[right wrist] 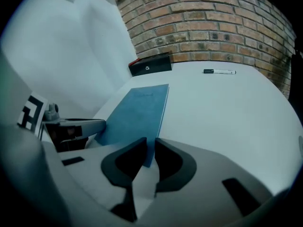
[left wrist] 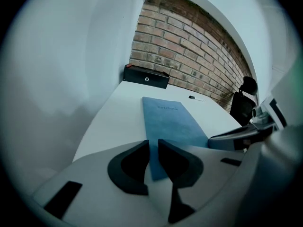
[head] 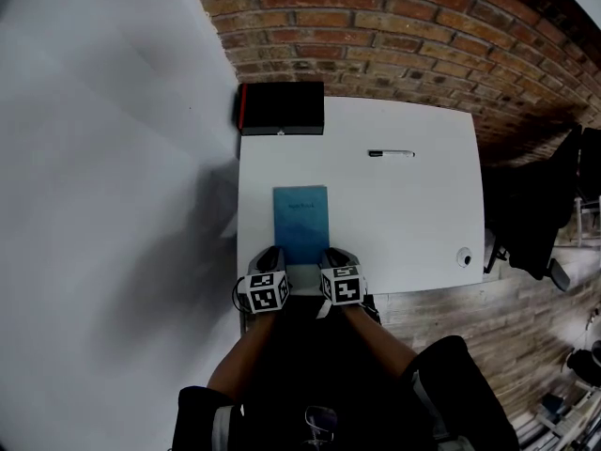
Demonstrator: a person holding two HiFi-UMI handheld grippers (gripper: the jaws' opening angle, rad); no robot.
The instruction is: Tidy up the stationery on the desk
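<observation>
A blue notebook (head: pixel 301 222) (left wrist: pixel 173 119) (right wrist: pixel 137 110) lies flat on the white desk (head: pixel 413 224), its near end close to the front edge. A black-and-white pen (head: pixel 391 153) (left wrist: pixel 196 98) (right wrist: pixel 219 71) rests farther back, right of centre. My left gripper (head: pixel 270 252) (left wrist: pixel 153 148) hovers at the notebook's near left corner. My right gripper (head: pixel 333 254) (right wrist: pixel 150 148) is at its near right corner. Both sets of jaws stand nearly together, with only a thin slit and nothing between them. Neither touches the notebook as far as I can see.
A black box with a red edge (head: pixel 281 108) (left wrist: pixel 146 76) (right wrist: pixel 150 64) sits at the desk's back left corner against the brick wall (head: pixel 394 26). A small round thing (head: pixel 464 256) lies near the front right edge. A dark chair (head: pixel 535 214) stands right of the desk.
</observation>
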